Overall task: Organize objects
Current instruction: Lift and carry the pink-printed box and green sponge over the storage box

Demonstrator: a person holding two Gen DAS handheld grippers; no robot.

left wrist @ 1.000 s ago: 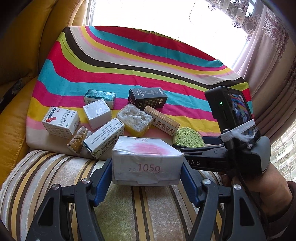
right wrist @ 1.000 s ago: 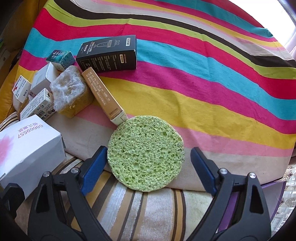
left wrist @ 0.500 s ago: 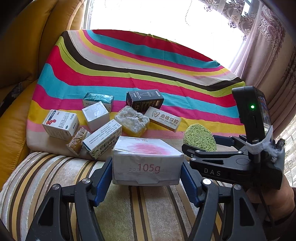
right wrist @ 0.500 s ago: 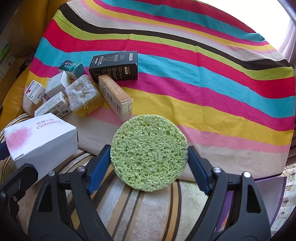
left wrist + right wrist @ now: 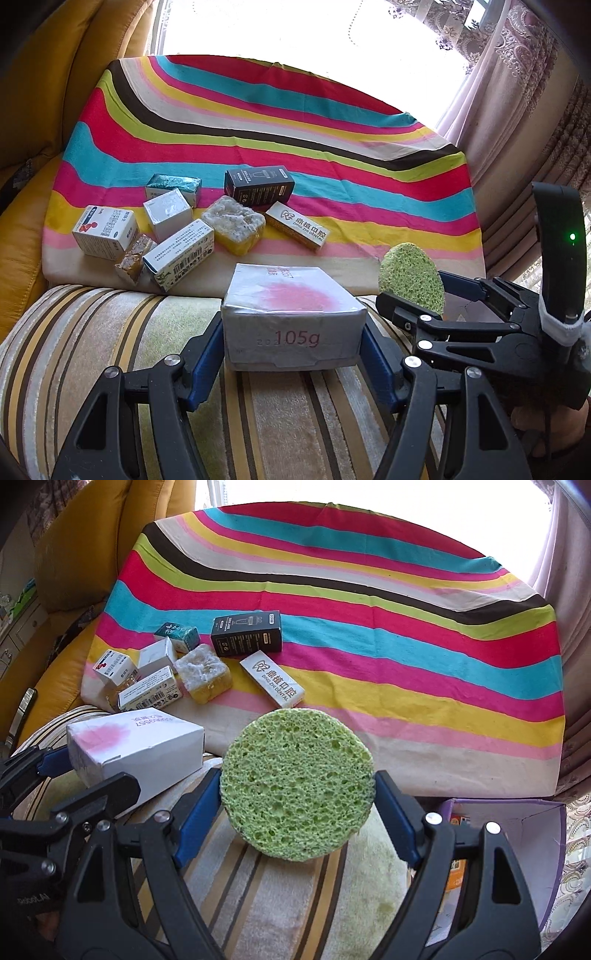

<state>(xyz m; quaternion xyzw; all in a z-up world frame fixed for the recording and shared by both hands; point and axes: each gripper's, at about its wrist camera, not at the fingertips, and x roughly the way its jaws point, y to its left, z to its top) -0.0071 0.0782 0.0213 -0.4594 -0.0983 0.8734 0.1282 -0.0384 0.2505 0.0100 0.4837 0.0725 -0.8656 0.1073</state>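
The left tool (image 5: 293, 360) is closed on a white box (image 5: 293, 325) printed "105g", its blue pads pressing both short sides, held above the striped cushion (image 5: 110, 332). The right tool (image 5: 297, 808) is clamped on a round green sponge (image 5: 297, 782), pads touching its edges at 9 and 3 o'clock. From the left camera, the sponge sits at 3 o'clock of the box. On the striped cloth (image 5: 369, 627), at 11 o'clock from the sponge, lie a black box (image 5: 246, 632), a long white box (image 5: 273, 684), a yellow sponge block (image 5: 203, 674) and several small cartons. A purple box (image 5: 517, 834) stands at 4 o'clock.
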